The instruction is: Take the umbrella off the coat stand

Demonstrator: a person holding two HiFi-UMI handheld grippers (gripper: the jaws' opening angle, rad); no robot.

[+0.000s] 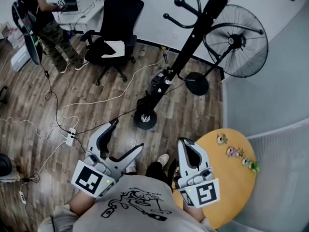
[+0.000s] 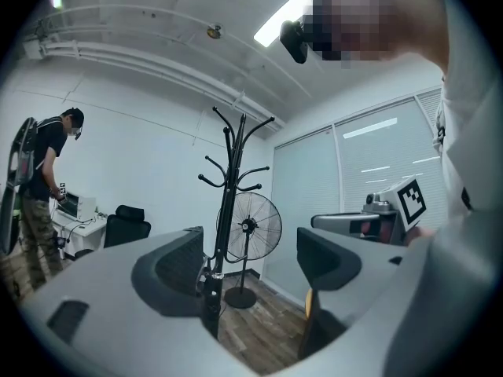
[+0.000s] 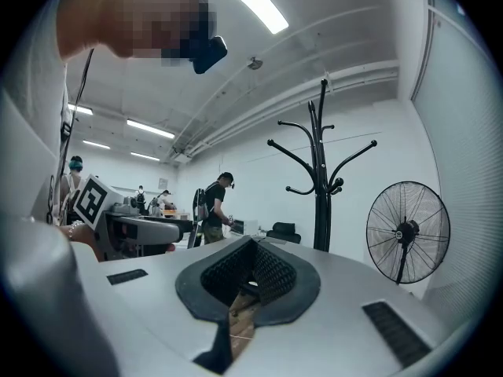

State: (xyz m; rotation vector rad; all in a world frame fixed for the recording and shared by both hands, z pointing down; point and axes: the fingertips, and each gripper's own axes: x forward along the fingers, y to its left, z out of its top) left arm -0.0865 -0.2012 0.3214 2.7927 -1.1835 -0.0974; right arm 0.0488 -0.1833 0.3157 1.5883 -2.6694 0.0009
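While the left claw [image 1: 128,134] is spread and the right claw [image 1: 183,143] closed, the umbrella [image 1: 159,82] on the far coat stand [image 1: 193,37] is yet to be reached and gripped.

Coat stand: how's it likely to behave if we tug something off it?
Probably tippy: the coat stand is a tall thin pole on a small round base. Likely stiff: it stands straight without sagging. Pulls at the high hooks would lever it most.

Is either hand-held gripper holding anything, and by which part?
Nothing is held. The left hand-held gripper is open and empty; the right hand-held gripper is shut on nothing. Neither touches the coat stand.
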